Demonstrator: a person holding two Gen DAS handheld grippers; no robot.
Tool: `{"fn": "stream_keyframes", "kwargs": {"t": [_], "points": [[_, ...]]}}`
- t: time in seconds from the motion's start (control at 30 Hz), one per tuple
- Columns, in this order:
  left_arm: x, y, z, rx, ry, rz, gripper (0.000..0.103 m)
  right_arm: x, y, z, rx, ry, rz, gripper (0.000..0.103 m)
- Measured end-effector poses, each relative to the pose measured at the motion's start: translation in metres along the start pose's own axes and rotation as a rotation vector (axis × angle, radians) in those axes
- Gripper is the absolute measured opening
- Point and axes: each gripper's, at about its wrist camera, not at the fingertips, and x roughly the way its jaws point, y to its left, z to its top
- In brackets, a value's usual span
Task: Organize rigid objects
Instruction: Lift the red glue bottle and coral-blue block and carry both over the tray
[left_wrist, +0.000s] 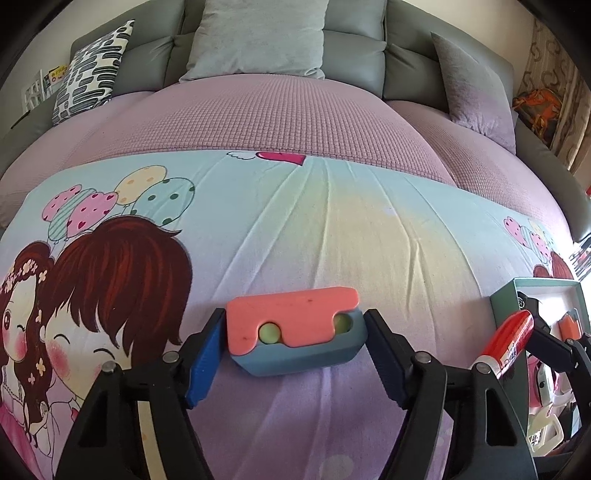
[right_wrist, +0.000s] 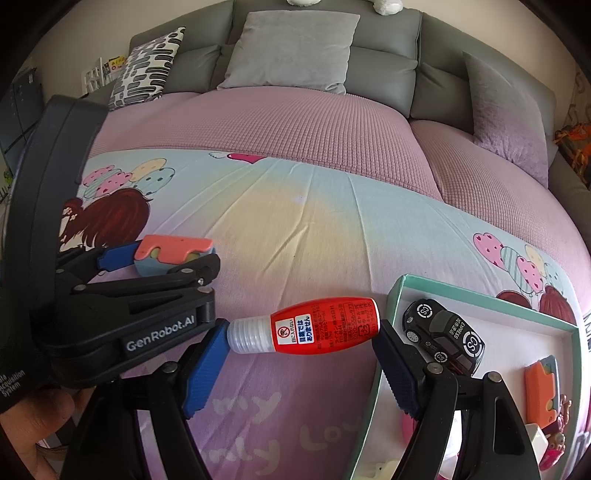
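A salmon-and-blue block toy (left_wrist: 295, 328) with green balls lies on the cartoon bedsheet, between the fingers of my left gripper (left_wrist: 295, 332). The jaws touch both its ends. The toy also shows in the right wrist view (right_wrist: 173, 254). My right gripper (right_wrist: 303, 332) is shut on a red bottle (right_wrist: 314, 326) with a clear cap, held sideways by its two ends just above the sheet. The bottle also shows in the left wrist view (left_wrist: 511, 341). A teal-rimmed box (right_wrist: 480, 299) sits to the right of it.
The box holds a black toy car (right_wrist: 443, 334), an orange block (right_wrist: 541, 391) and small figures. The bed has a pink blanket (right_wrist: 277, 122), grey pillows (right_wrist: 291, 51) and a grey headboard behind. The left gripper body (right_wrist: 110, 314) is close on the left.
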Motion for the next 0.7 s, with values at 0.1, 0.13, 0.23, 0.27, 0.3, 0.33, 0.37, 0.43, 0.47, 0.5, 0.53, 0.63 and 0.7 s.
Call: {"fn": "stream_keyframes", "kwargs": {"t": [0.1, 0.13, 0.23, 0.27, 0.3, 0.33, 0.37, 0.43, 0.47, 0.5, 0.53, 0.63, 0.7], "points": [[-0.001, 0.008, 0.0, -0.034, -0.003, 0.007, 0.074, 0.0, 0.0, 0.0, -0.001, 0.001, 0.0, 0.08], [-0.001, 0.011, 0.0, -0.046, -0.005, 0.01, 0.074, 0.0, 0.0, 0.0, 0.0, 0.001, 0.0, 0.08], [-0.005, 0.019, 0.0, -0.073, -0.018, 0.035, 0.074, 0.001, 0.0, 0.0, 0.002, 0.002, 0.002, 0.08], [-0.006, 0.022, 0.0, -0.081, -0.022, 0.045, 0.074, 0.0, 0.0, 0.0, 0.003, 0.001, 0.002, 0.08], [-0.007, 0.025, 0.0, -0.09, -0.026, 0.052, 0.074, 0.0, 0.0, 0.0, 0.002, 0.0, 0.002, 0.08], [-0.008, 0.028, -0.001, -0.097, -0.028, 0.057, 0.074, -0.001, 0.0, 0.0, 0.001, -0.002, 0.001, 0.08], [-0.009, 0.03, -0.001, -0.104, -0.031, 0.059, 0.074, -0.002, 0.0, 0.0, 0.002, -0.005, 0.002, 0.08], [-0.013, 0.034, -0.001, -0.117, -0.043, 0.059, 0.074, -0.005, -0.001, 0.001, 0.005, -0.014, 0.007, 0.08], [-0.015, 0.035, -0.001, -0.119, -0.051, 0.061, 0.074, -0.007, -0.001, 0.001, 0.005, -0.02, 0.008, 0.08], [-0.018, 0.036, -0.001, -0.12, -0.062, 0.064, 0.074, -0.009, -0.001, 0.001, 0.003, -0.025, 0.01, 0.08], [-0.021, 0.036, -0.001, -0.121, -0.073, 0.066, 0.074, -0.01, 0.0, 0.002, 0.001, -0.029, 0.01, 0.08], [-0.027, 0.038, 0.001, -0.126, -0.088, 0.067, 0.074, -0.014, -0.001, 0.002, 0.0, -0.037, 0.009, 0.08], [-0.029, 0.039, 0.0, -0.127, -0.092, 0.068, 0.074, -0.016, -0.002, 0.003, 0.005, -0.043, 0.008, 0.08]]}}
